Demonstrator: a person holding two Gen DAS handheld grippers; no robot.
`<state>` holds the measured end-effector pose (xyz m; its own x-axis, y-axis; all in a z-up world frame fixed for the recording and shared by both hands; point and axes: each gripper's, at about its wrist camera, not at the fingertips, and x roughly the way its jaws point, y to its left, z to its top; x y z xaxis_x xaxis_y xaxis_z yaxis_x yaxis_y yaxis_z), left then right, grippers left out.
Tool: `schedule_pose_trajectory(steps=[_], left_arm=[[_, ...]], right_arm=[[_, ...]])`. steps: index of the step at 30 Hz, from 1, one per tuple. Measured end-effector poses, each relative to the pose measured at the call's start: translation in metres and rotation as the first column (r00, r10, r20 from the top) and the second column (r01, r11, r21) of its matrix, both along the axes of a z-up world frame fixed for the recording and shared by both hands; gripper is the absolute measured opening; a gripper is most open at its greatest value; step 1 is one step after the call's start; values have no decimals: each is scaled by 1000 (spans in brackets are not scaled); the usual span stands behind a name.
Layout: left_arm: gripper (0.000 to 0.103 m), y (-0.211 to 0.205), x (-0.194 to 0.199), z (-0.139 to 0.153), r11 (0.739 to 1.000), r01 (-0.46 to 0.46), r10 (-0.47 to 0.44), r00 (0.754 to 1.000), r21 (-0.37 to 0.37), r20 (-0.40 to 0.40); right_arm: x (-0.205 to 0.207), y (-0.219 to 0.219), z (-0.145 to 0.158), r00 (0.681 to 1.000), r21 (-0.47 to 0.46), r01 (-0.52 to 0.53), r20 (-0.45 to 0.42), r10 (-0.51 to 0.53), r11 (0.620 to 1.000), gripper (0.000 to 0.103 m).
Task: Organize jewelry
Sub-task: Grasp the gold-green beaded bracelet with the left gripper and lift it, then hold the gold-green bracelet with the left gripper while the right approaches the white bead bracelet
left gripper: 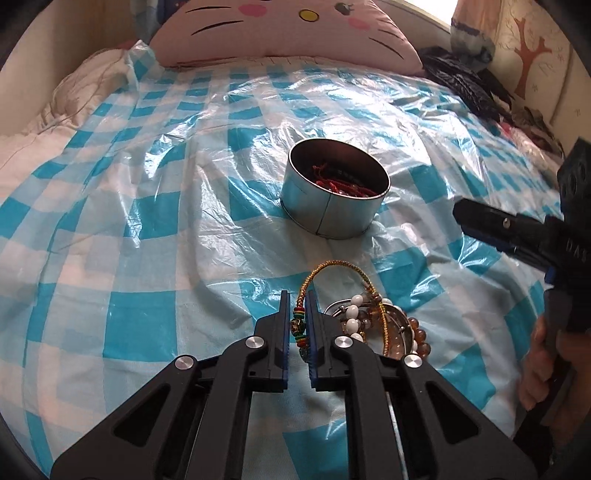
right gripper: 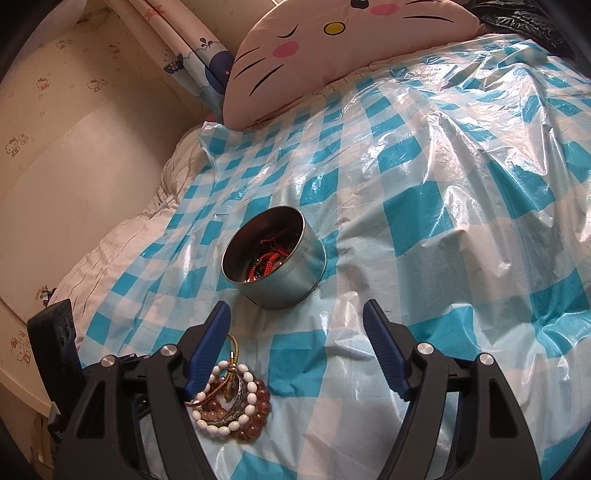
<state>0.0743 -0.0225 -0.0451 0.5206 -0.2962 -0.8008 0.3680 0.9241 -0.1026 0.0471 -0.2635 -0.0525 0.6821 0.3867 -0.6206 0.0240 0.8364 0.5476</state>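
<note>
Gold cord bracelet (left gripper: 334, 273): pinched between the blue pads of the left tongs (left gripper: 297, 314), its coloured beads right in the gap, the loop arching up and over towards the jewelry pile.
Jewelry pile (right gripper: 231, 398): white bead bracelet (right gripper: 243, 417), amber bead bracelet (right gripper: 258, 410) and a metal bangle (left gripper: 395, 334) heaped together on the bed, on the near side of the tin and well apart from it.
Tin (left gripper: 334, 192): round, metal, lid off, standing upright on the bed; red cords (right gripper: 271, 254) lie tangled inside.
Left tongs: closed down on the gold cord bracelet, just beside the jewelry pile, nearer the camera than the tin.
Right tongs (right gripper: 297, 321): jaws spread wide, nothing between them, hovering over the sheet on the near side of the tin; one blue pad sits just beside the jewelry pile.
Hand (left gripper: 543, 365): wrapped around the right tool's handle, at the edge of the left wrist view.
Plastic sheet (left gripper: 147, 221): blue-and-white check, crinkled and glossy, under the tin and covering the bed.
Cat-face cushion (left gripper: 280, 29): pink, beyond the tin at the head of the bed.
</note>
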Motion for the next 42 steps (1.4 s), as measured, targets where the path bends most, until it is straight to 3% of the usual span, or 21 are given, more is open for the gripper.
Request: schedule_pose_trajectory(steps=[4, 15, 20, 25, 31, 36, 42], left_arm=[[7, 5, -7, 8, 999, -27, 27, 1000, -39, 14], [7, 4, -18, 41, 999, -23, 26, 995, -34, 96], [7, 9, -20, 55, 999, -28, 32, 992, -33, 126], [7, 15, -20, 61, 999, -34, 39, 990, -35, 137], [8, 16, -20, 62, 999, -34, 39, 990, -38, 137], [8, 15, -20, 62, 999, -32, 37, 990, -38, 138], [8, 10, -22, 63, 999, -26, 31, 990, -39, 141]], right_arm=[[-6, 0, 1, 1000, -2, 9, 1, -9, 1000, 73], [-13, 13, 9, 999, -60, -25, 20, 26, 998, 73], [-11, 38, 8, 986, -49, -167, 9, 168, 985, 78], [-7, 80, 2, 939, -79, -343, -33, 342, 936, 78], [2, 99, -15, 907, -84, -416, -113, 406, 906, 78], [5, 97, -22, 919, -136, -383, -153, 362, 914, 78], [5, 58, -20, 974, -158, -196, -144, 173, 968, 78]])
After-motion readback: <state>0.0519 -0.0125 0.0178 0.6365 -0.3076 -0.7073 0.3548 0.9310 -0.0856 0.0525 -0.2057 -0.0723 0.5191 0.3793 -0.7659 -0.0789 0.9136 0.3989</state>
